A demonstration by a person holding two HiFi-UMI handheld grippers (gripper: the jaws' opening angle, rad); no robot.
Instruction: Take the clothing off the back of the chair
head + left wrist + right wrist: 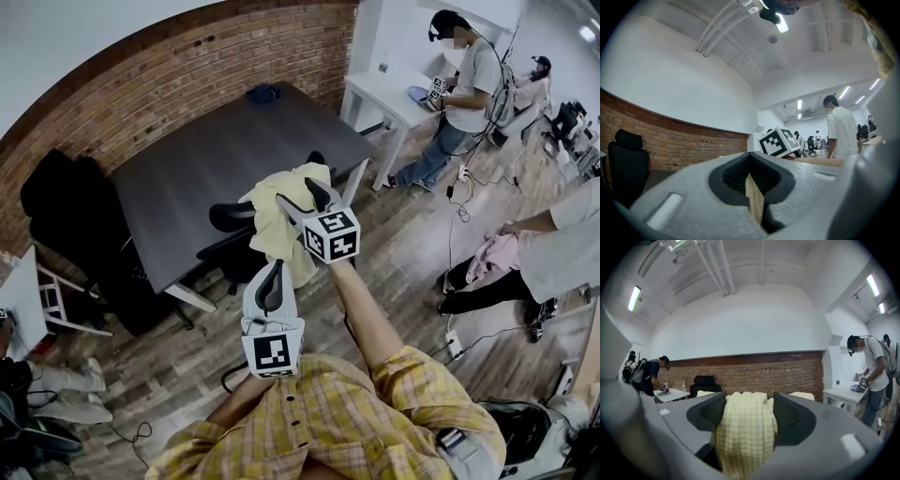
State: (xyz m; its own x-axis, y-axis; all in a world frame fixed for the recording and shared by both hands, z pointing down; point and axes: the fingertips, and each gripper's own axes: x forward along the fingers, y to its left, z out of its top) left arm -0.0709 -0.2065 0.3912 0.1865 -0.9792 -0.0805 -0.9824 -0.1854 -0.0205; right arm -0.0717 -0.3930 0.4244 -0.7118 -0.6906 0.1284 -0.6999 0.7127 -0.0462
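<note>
Right gripper (302,200) open around the yellow checked garment (281,230) on the chair back.
Only the head view shows the whole setup. The garment hangs over the backrest of a black office chair (230,246), which stands at the 5 o'clock edge of the dark table (216,159). The left gripper (271,270) hangs back at 6 o'clock from the chair. The right gripper view shows that gripper's jaws spread wide, unclenched, and a fold of the garment (746,432) fills the gap between the pads. The left gripper view misses the garment. It shows the right gripper's marker cube (777,142) at 1 o'clock and its own jaws drawn together to a slit, holding nothing.
</note>
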